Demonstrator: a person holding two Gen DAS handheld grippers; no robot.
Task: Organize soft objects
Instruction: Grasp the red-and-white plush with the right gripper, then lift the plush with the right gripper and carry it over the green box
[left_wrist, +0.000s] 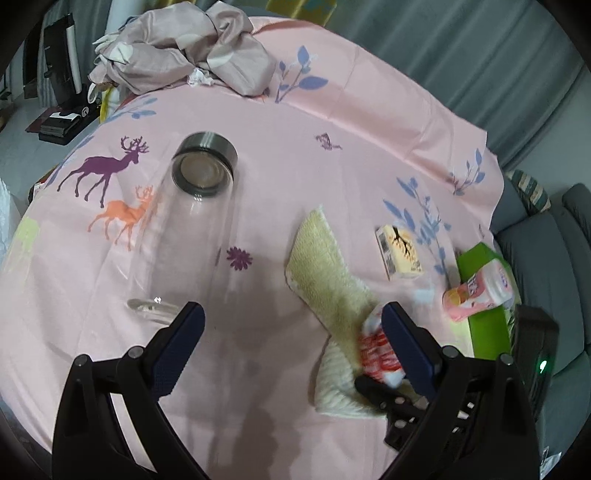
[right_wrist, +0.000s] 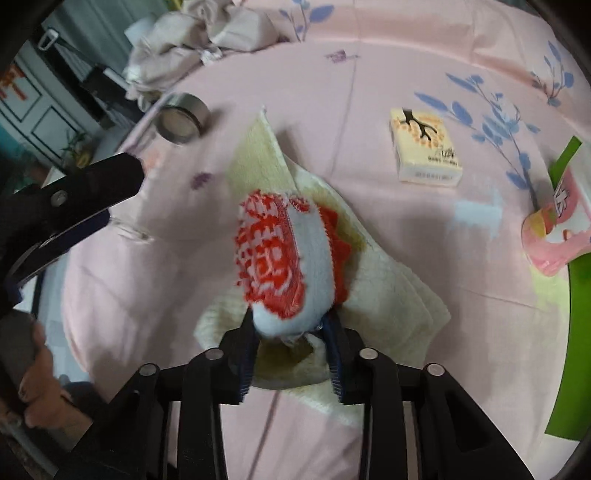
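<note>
Pinching a red-and-white patterned sock (right_wrist: 280, 258), the right gripper (right_wrist: 291, 332) is seen with its jaws closed on the sock's lower end, the rest standing up ahead of the fingers. Directly beneath and beyond it, a pale yellow towel (right_wrist: 388, 295) is spread on the pink printed sheet (right_wrist: 369, 74). The left gripper (left_wrist: 291, 314) is held with jaws spread wide and nothing between them; ahead to its left a clear glass bottle (left_wrist: 199, 206) is lying, and to its right a small box (left_wrist: 399, 251).
</note>
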